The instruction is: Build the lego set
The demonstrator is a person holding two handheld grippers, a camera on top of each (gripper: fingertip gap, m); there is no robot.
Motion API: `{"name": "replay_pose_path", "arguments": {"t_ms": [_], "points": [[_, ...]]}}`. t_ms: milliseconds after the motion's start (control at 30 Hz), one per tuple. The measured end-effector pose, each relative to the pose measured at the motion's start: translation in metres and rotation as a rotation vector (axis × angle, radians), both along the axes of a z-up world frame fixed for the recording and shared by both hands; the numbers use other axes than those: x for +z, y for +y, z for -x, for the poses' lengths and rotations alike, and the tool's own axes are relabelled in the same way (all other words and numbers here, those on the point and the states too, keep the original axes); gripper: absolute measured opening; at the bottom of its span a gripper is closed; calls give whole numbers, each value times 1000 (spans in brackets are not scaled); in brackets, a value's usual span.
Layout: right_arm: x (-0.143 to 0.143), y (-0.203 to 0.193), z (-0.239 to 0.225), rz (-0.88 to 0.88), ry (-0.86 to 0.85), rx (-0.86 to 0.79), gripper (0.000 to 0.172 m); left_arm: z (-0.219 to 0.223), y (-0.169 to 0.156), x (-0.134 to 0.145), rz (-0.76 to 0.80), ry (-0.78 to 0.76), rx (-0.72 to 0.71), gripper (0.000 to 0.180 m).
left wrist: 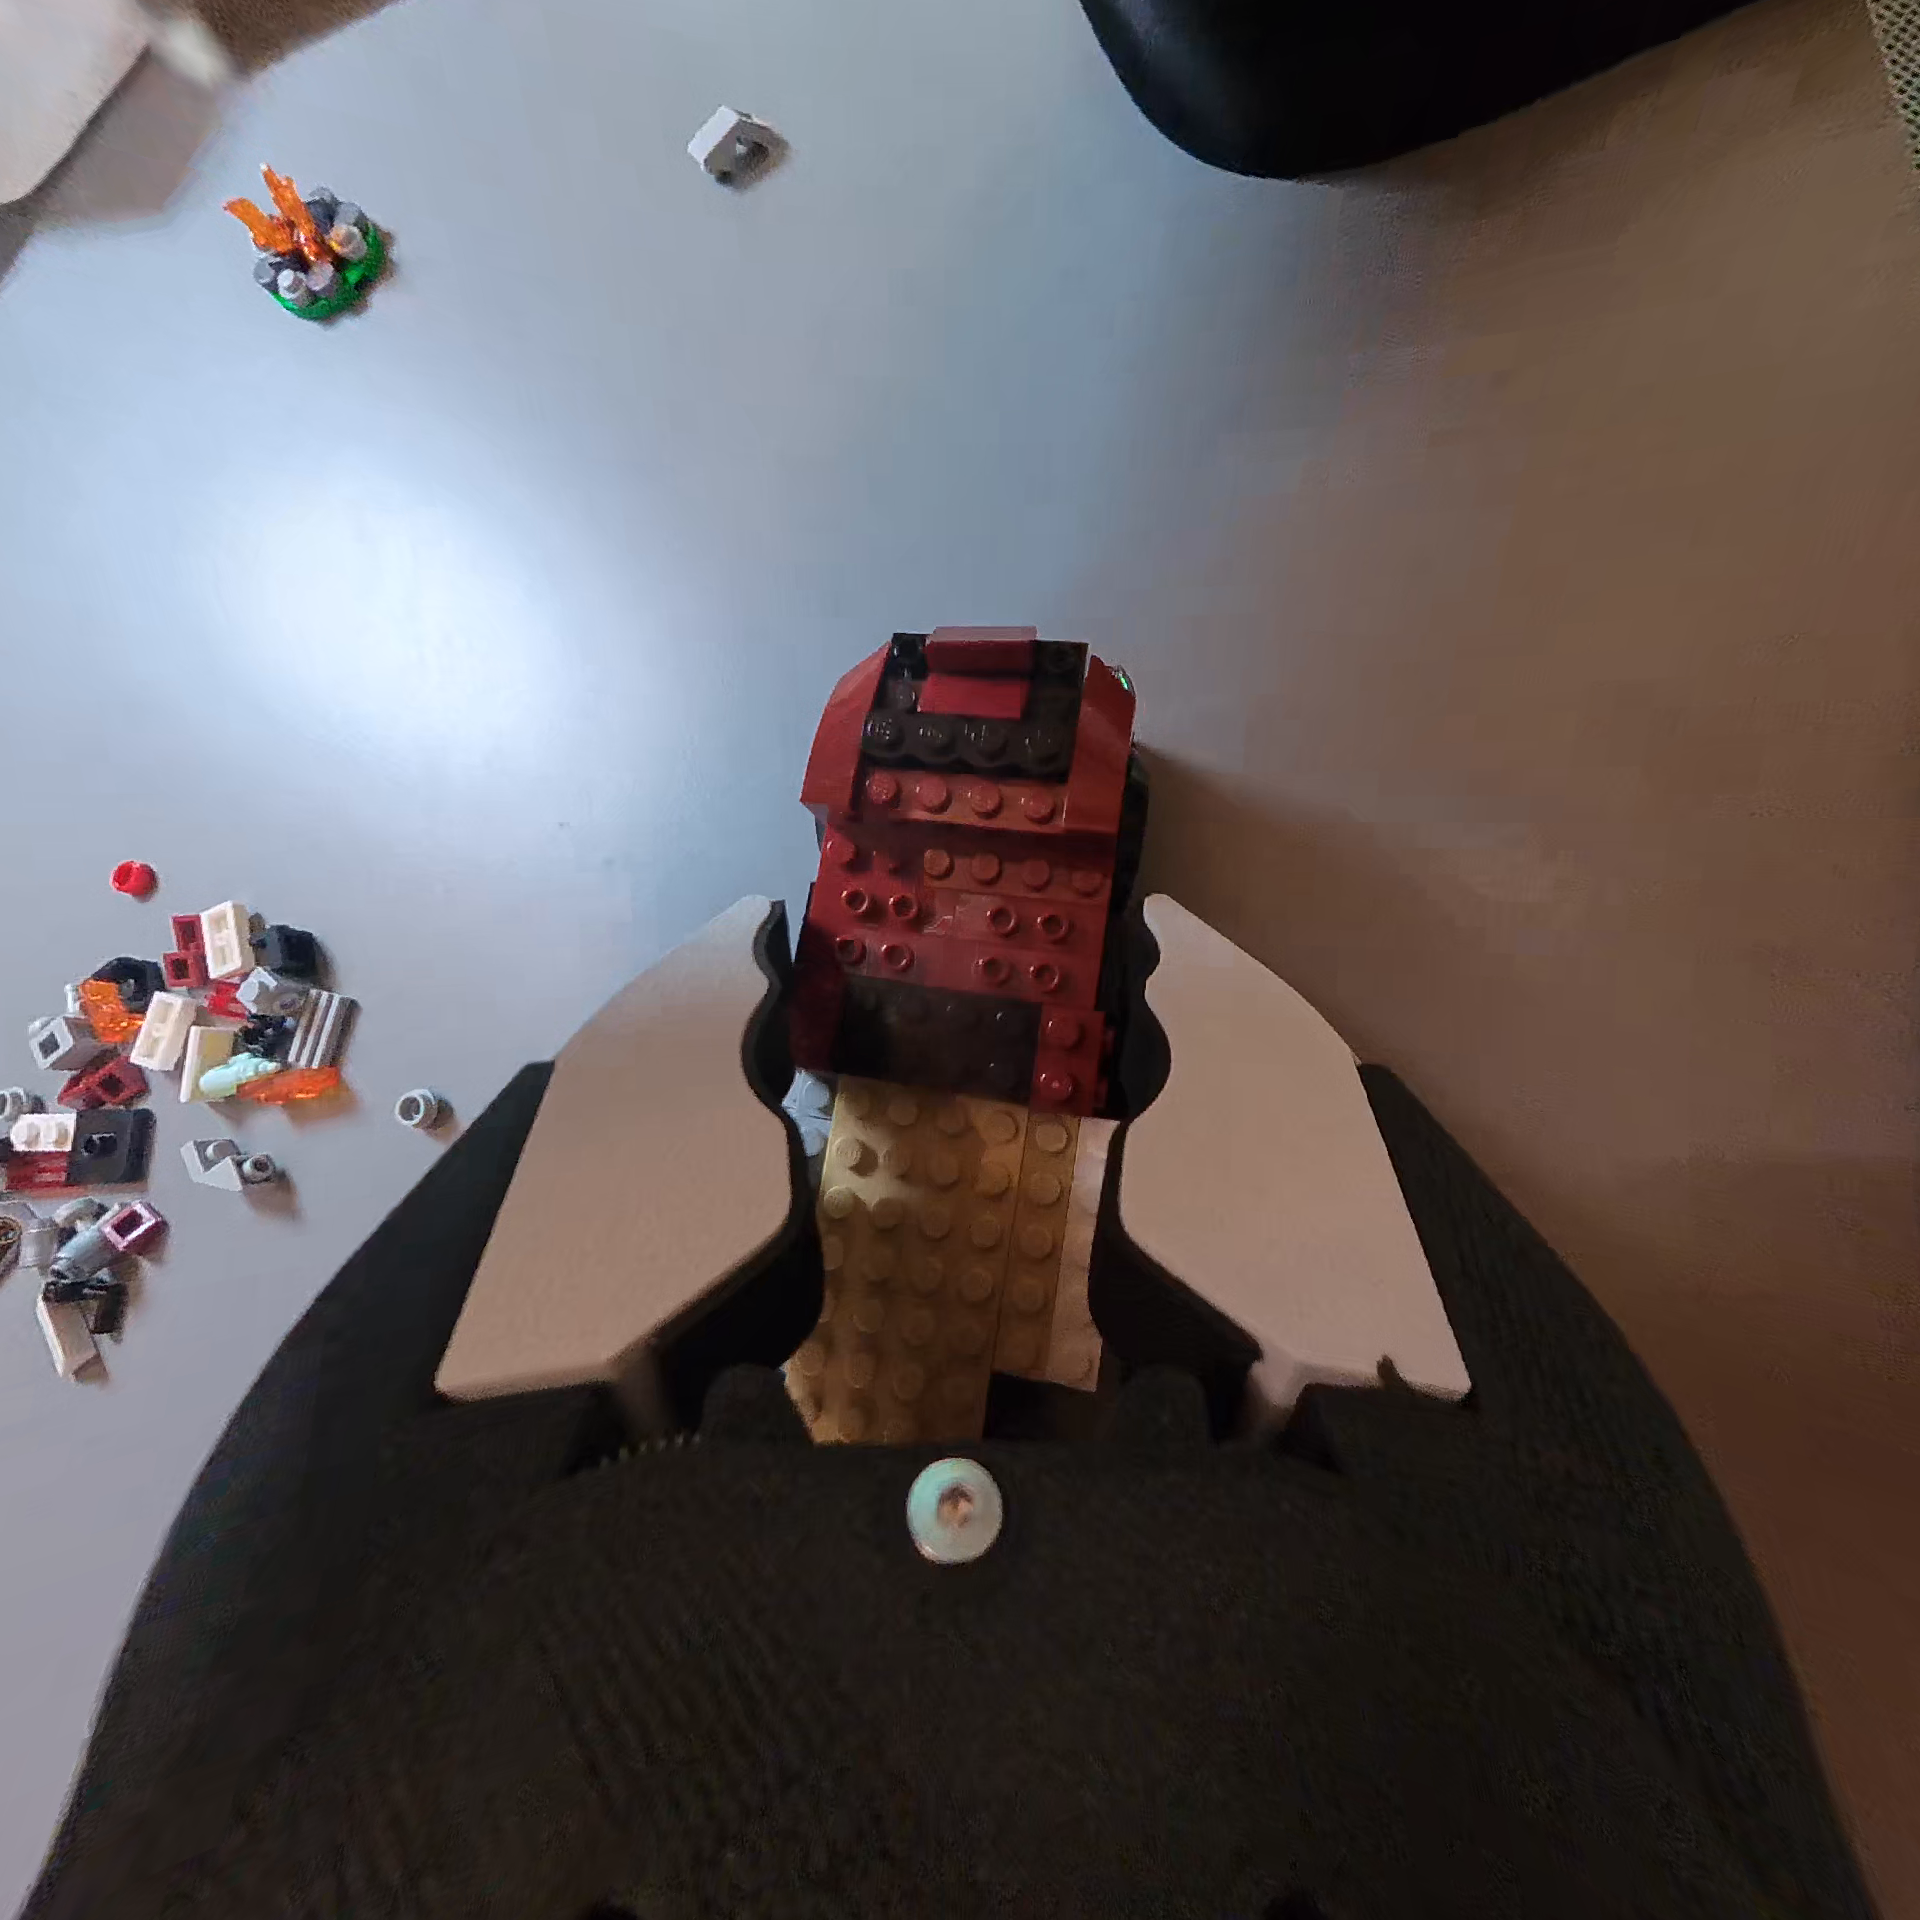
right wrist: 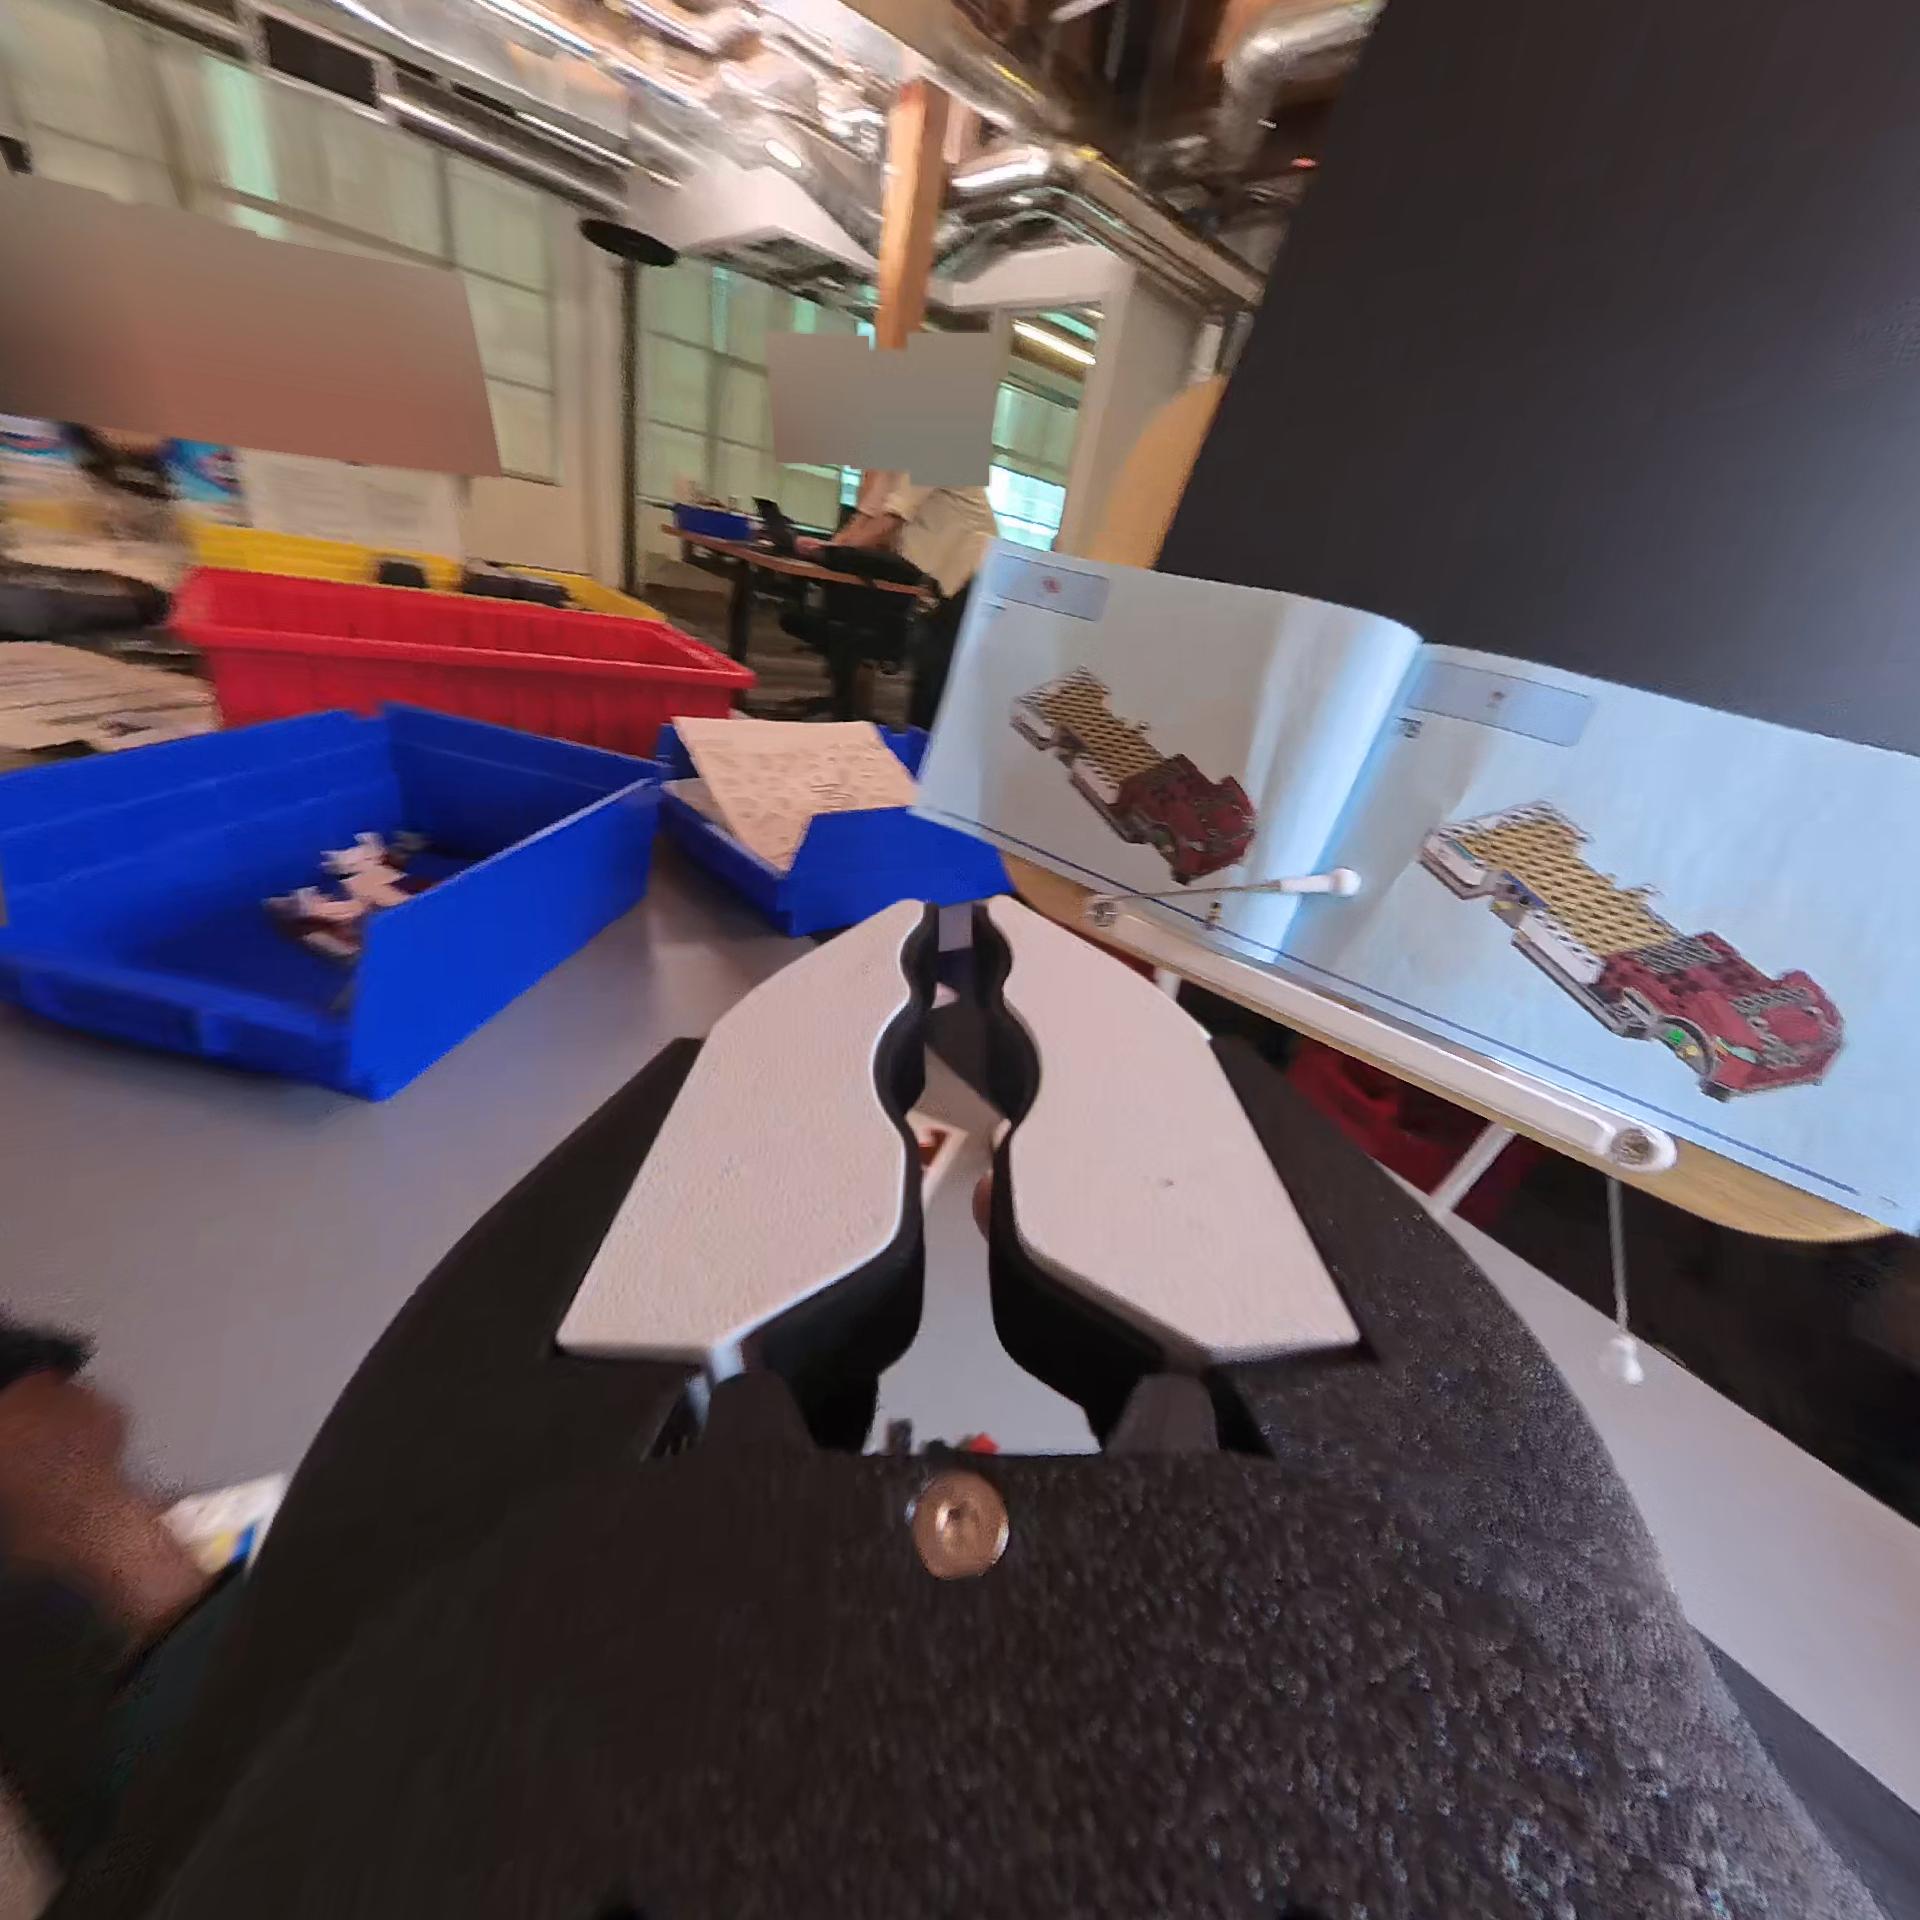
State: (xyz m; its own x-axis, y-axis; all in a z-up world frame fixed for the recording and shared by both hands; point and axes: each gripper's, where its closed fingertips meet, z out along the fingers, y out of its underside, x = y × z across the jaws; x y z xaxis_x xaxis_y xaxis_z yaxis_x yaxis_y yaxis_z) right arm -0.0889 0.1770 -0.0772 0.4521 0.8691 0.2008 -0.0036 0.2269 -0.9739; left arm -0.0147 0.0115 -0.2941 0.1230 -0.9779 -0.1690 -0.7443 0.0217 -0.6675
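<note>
Dark-red brick model (left wrist: 951, 883) clamped in left gripper (left wrist: 956, 997); right gripper (right wrist: 954, 930) pinches small white piece (right wrist: 954, 928).

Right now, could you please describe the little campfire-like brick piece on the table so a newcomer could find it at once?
Start from the grey table in the left wrist view and look to its far left. There the small campfire model stands alone, well beyond the loose brick pile. Its round green base, grey stones and clear orange flames set it apart from the plain grey brick nearby.
</note>
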Motion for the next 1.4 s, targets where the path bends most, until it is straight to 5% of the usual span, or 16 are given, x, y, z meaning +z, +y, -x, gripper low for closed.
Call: {"name": "replay_pose_path", "arguments": {"t_ms": [133,467,700,1400], "points": [[-37,-53,-35,109,-120,141,14,-2,0,3,-67,9,-28,61],[-163,-143,-123,888,-263,140,34,-14,13,14,-271,-49,-5,61],[-171,-160,-125,1200,-20,144,42,-18,19,29,-401,-107,20,58],[-158,-153,-116,1203,101,187,36,-18,21,45,-529,-143,16,58]]}}
